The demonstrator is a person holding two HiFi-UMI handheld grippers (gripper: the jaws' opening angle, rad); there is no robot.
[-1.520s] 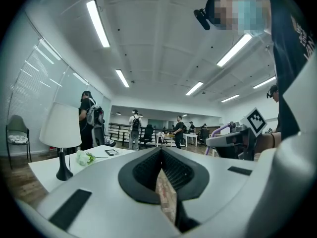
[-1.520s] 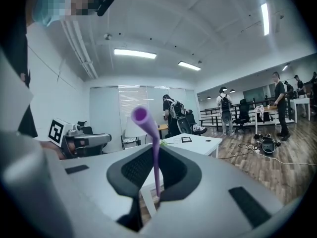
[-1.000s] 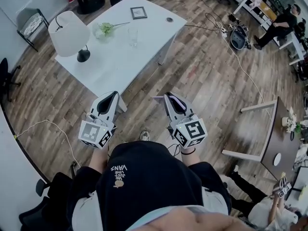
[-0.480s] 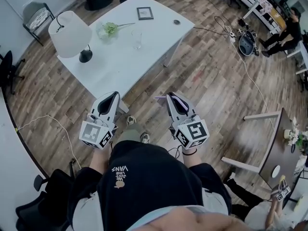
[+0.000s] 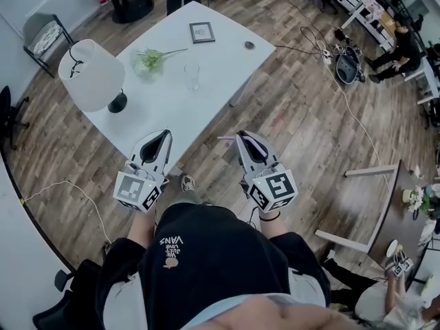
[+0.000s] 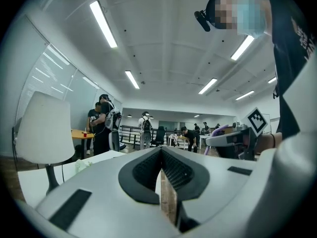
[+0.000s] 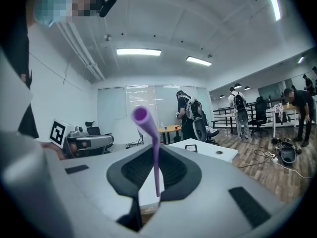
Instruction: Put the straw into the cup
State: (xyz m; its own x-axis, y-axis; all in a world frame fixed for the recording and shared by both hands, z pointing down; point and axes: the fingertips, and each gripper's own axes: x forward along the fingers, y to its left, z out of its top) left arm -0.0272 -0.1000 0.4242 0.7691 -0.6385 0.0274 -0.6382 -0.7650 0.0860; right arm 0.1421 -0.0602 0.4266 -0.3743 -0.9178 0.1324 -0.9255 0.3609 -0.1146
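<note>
purple straw upright in right gripper; clear cup on table.

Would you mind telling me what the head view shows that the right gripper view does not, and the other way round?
Only the head view shows the glass cup and green sprig on the white table. Only the right gripper view shows the ceiling lights and the open end of the purple straw, its shaft pinched between that gripper's jaws. Both show the straw, the table, the picture frame, the left gripper and the right gripper.
</note>
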